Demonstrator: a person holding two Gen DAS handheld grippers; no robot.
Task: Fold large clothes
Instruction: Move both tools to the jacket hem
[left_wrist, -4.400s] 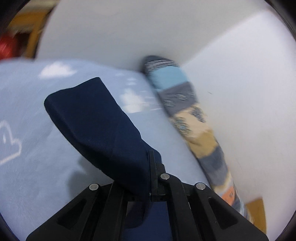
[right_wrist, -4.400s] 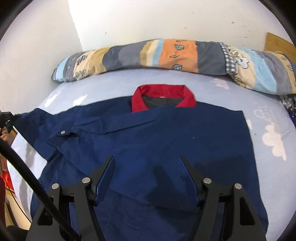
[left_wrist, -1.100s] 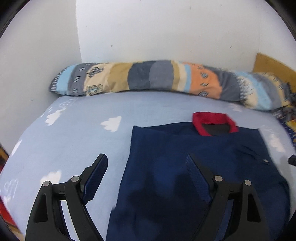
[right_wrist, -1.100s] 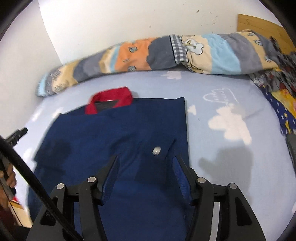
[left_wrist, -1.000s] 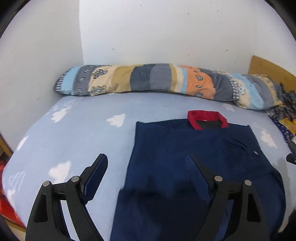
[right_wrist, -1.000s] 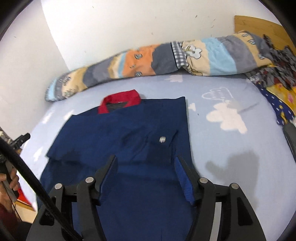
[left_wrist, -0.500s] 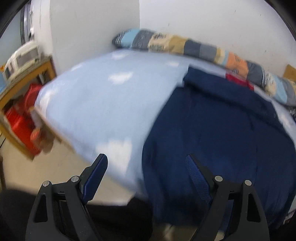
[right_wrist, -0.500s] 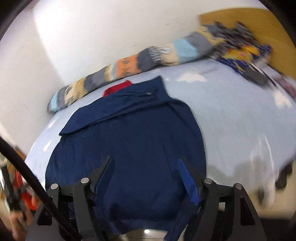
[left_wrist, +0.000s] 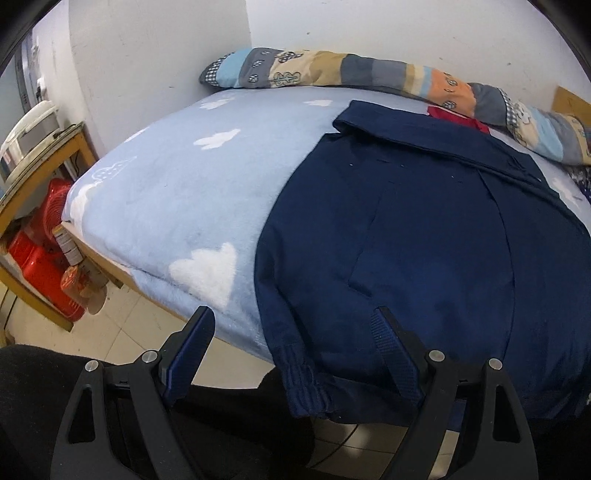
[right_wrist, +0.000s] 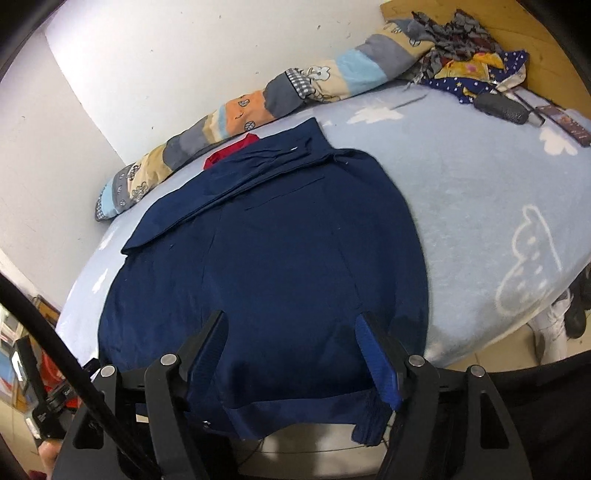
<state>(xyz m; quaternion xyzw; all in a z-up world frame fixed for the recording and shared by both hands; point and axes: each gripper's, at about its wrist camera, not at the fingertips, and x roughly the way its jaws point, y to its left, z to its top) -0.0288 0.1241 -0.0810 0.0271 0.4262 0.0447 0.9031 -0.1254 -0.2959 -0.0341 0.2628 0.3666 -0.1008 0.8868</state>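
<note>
A navy jacket (left_wrist: 424, 236) with a red collar (left_wrist: 458, 117) lies flat on the light-blue bed (left_wrist: 192, 177), sleeves folded in. Its ribbed hem (left_wrist: 306, 384) hangs over the bed's near edge. My left gripper (left_wrist: 291, 339) is open and empty, held at the hem's left corner. In the right wrist view the jacket (right_wrist: 280, 266) fills the middle, and my right gripper (right_wrist: 291, 339) is open and empty over the hem's right part (right_wrist: 365, 424). Neither gripper holds the cloth.
A long striped pillow (left_wrist: 351, 72) lies along the wall. Clothes, a grey roll (right_wrist: 500, 107) and a dark box (right_wrist: 565, 123) lie at the bed's far right. A wooden shelf (left_wrist: 44, 147) with a red stool (left_wrist: 37, 254) stands left. Tiled floor (left_wrist: 122, 343) lies below.
Both grippers have drawn back and down from over the jacket's middle to its hem at the near bed edge. Both stay open.
</note>
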